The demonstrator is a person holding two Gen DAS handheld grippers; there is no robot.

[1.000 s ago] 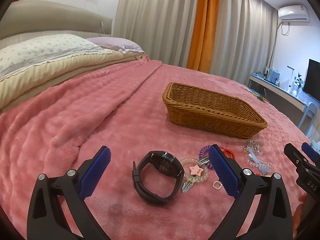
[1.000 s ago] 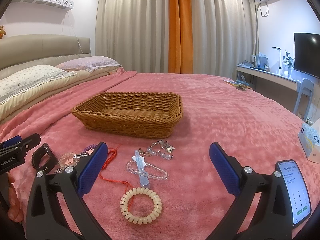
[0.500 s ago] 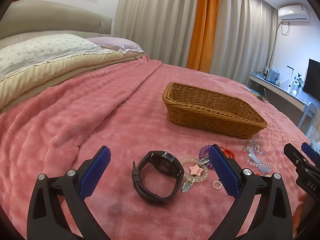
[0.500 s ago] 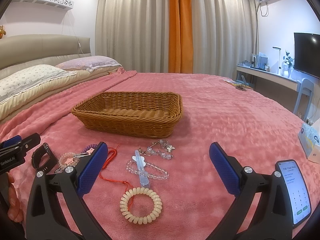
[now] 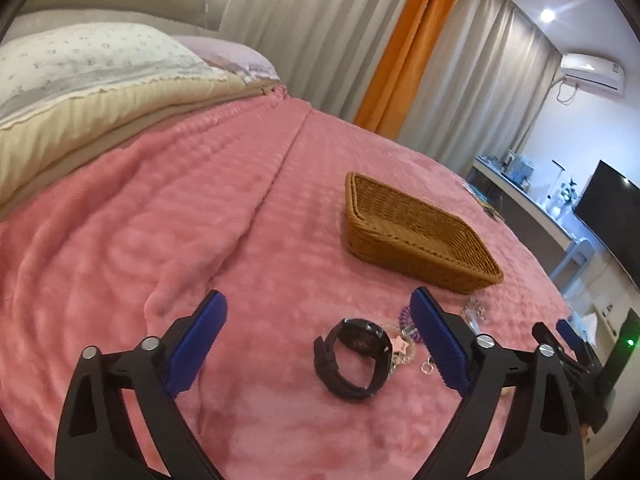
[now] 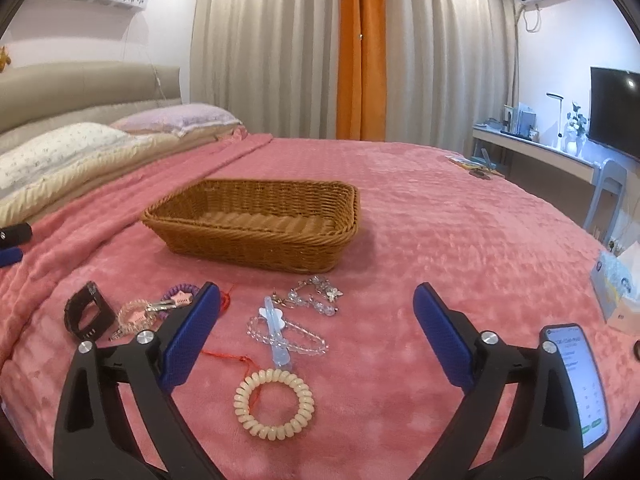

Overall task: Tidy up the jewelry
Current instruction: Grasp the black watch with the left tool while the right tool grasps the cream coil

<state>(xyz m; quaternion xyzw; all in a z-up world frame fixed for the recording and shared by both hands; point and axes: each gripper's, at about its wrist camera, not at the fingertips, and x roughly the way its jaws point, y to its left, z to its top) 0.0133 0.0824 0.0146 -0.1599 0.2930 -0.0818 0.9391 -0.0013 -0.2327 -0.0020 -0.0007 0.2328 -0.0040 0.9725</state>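
Note:
A wicker basket (image 6: 256,224) stands empty on the pink blanket; it also shows in the left wrist view (image 5: 412,236). In front of it lie a black watch (image 5: 354,358), a pink star clip on a clear bead bracelet (image 5: 400,346), a purple coil tie (image 6: 180,290), a red cord (image 6: 228,356), a clear bead bracelet with a blue clip (image 6: 280,330), a crystal chain (image 6: 316,294) and a cream coil hair tie (image 6: 274,404). My left gripper (image 5: 320,338) is open above the watch. My right gripper (image 6: 316,330) is open above the bead bracelet and cream tie.
Pillows (image 5: 80,64) lie at the bed's head on the left. A phone (image 6: 576,380) is mounted on the right gripper. A tissue box (image 6: 616,284) sits at the bed's right edge. A desk (image 6: 532,152) and TV (image 6: 616,120) stand beyond the bed.
The left gripper has lifted and swung left, so the watch now sits right of centre between its fingers. The right gripper has barely moved. Nothing was grasped.

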